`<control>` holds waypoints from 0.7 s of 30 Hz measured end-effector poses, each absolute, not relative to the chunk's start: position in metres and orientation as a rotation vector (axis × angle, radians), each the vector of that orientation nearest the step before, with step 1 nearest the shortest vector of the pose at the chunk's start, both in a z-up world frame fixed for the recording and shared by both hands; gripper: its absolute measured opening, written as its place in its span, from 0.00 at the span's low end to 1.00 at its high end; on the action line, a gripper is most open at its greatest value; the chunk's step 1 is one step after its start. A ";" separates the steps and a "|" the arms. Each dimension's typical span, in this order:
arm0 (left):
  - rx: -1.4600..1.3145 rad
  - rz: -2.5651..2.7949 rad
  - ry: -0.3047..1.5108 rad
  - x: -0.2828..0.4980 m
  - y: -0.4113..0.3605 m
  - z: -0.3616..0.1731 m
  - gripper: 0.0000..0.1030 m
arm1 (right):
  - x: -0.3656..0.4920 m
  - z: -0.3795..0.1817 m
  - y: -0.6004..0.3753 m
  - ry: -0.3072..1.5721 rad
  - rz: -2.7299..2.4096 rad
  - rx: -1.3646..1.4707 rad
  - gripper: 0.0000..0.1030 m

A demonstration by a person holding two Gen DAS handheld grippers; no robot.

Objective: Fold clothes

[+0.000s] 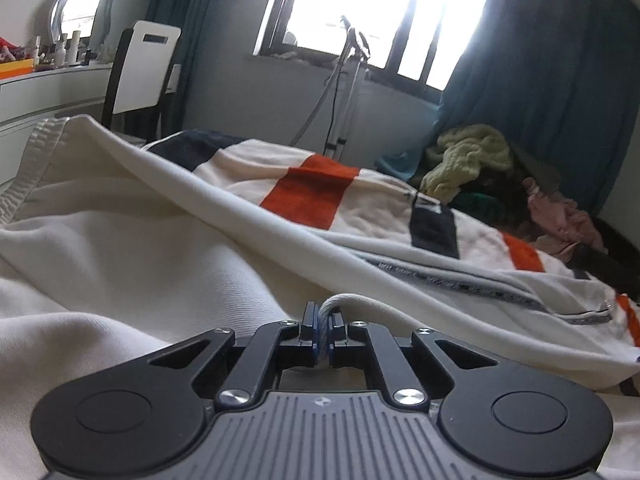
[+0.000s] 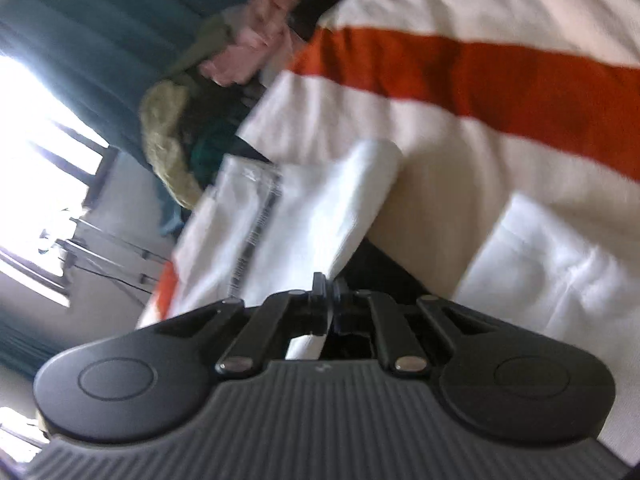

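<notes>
A cream sweatshirt [image 1: 132,248] with orange and navy stripes lies spread across the bed and fills the left wrist view. My left gripper [image 1: 324,326] is shut on a fold of its cream fabric, which bulges up between the closed jaws. In the tilted, blurred right wrist view the same sweatshirt [image 2: 472,80] shows its orange stripe. My right gripper [image 2: 330,294] is shut on a white edge of the sweatshirt, which runs up and away from the jaws.
A pile of other clothes [image 1: 476,164], yellow-green, pink and dark, sits at the bed's far right by the teal curtain [image 1: 560,80]; the pile also shows in the right wrist view [image 2: 208,92]. A chair [image 1: 140,72], a white dresser [image 1: 48,92] and a stand [image 1: 344,88] line the window wall.
</notes>
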State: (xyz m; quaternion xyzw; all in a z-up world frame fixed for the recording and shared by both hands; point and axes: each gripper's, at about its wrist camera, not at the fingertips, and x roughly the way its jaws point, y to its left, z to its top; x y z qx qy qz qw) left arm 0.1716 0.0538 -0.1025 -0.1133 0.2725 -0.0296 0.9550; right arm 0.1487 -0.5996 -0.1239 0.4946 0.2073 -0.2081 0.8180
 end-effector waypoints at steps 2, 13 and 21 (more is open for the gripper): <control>-0.233 -0.053 0.559 0.174 0.054 -0.104 0.05 | 0.150 -0.129 -0.600 0.435 -0.454 1.077 0.10; -0.212 -0.030 0.569 0.184 0.046 -0.111 0.06 | 0.170 -0.158 -0.633 0.330 -0.436 1.169 0.44; -0.227 -0.038 0.536 0.179 0.049 -0.106 0.06 | 0.156 -0.126 -0.622 0.291 -0.559 0.952 0.05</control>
